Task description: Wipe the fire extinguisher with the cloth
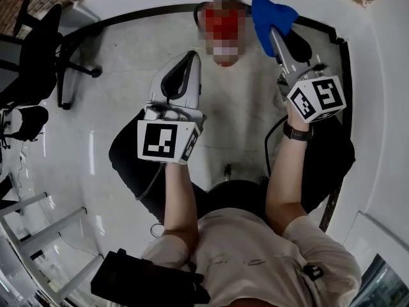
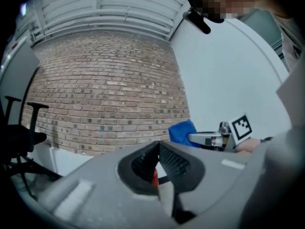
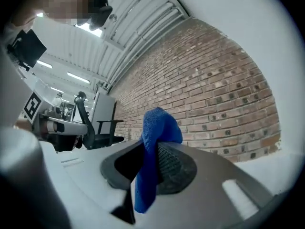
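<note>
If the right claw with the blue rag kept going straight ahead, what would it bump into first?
Probably the brick wall: the right gripper, shut on the blue cloth, faces it with nothing between. The fire extinguisher sits left of that line; depth is unclear.

Pale floor (image 1: 128, 62) w/ red extinguisher (image 1: 220, 23), blk office chair (image 1: 41, 53).

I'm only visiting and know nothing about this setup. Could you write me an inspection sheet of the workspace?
Surface: pale glossy floor.
Job's things: red fire extinguisher ahead, partly masked; blue cloth held beside it.
Clutter: dark bundle at far left.
Grippers: left gripper shut, holding nothing; right gripper shut on the cloth.
Cables: black cable on the floor under the right arm.
Surroundings: brick wall, black office chair.
</note>
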`<act>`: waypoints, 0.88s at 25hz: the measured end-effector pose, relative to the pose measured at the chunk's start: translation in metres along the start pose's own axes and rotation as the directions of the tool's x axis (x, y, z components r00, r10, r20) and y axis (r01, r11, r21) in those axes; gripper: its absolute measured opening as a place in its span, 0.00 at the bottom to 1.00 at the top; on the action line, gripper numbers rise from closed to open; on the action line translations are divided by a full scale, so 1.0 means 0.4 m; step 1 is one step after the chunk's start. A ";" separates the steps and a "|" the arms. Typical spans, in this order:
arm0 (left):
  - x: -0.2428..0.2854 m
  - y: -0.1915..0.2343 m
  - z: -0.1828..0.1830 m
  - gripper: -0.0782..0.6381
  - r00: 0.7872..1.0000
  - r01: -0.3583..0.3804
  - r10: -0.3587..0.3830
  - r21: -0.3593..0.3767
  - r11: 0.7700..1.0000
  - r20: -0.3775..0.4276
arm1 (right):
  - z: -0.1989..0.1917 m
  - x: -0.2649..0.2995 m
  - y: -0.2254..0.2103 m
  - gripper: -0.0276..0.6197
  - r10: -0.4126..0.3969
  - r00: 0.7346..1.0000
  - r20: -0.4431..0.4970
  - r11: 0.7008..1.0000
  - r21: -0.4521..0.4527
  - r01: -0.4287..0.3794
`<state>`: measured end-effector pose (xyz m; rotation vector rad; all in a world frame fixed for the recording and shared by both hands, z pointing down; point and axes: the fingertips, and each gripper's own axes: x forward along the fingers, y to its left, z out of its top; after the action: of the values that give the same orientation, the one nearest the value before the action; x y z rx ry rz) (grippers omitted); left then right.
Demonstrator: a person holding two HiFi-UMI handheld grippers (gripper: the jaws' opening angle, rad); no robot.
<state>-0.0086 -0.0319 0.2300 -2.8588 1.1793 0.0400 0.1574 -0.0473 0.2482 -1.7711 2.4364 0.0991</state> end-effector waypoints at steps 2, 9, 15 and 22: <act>-0.081 -0.053 0.007 0.11 1.000 0.021 -0.021 0.011 1.000 0.001 | 0.007 -0.097 0.092 0.15 -0.021 1.000 -0.006 1.000 -0.009 0.021; -0.410 -0.220 0.048 0.11 0.996 0.057 -0.058 0.019 0.998 0.069 | 0.032 -0.419 0.416 0.15 -0.124 0.991 -0.041 0.992 0.003 0.124; -0.561 -0.234 0.091 0.11 0.994 0.016 -0.017 0.016 1.000 0.104 | 0.072 -0.522 0.571 0.14 -0.223 0.972 -0.069 0.974 -0.042 0.221; -0.631 -0.213 0.056 0.11 0.998 -0.003 0.002 0.017 1.000 0.064 | 0.077 -0.554 0.607 0.14 -0.292 0.953 -0.075 0.956 -0.034 0.290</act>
<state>-0.1277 0.2073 0.2212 -2.8188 1.1651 0.1193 -0.0041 0.2407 0.2436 -2.1605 2.1998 0.0274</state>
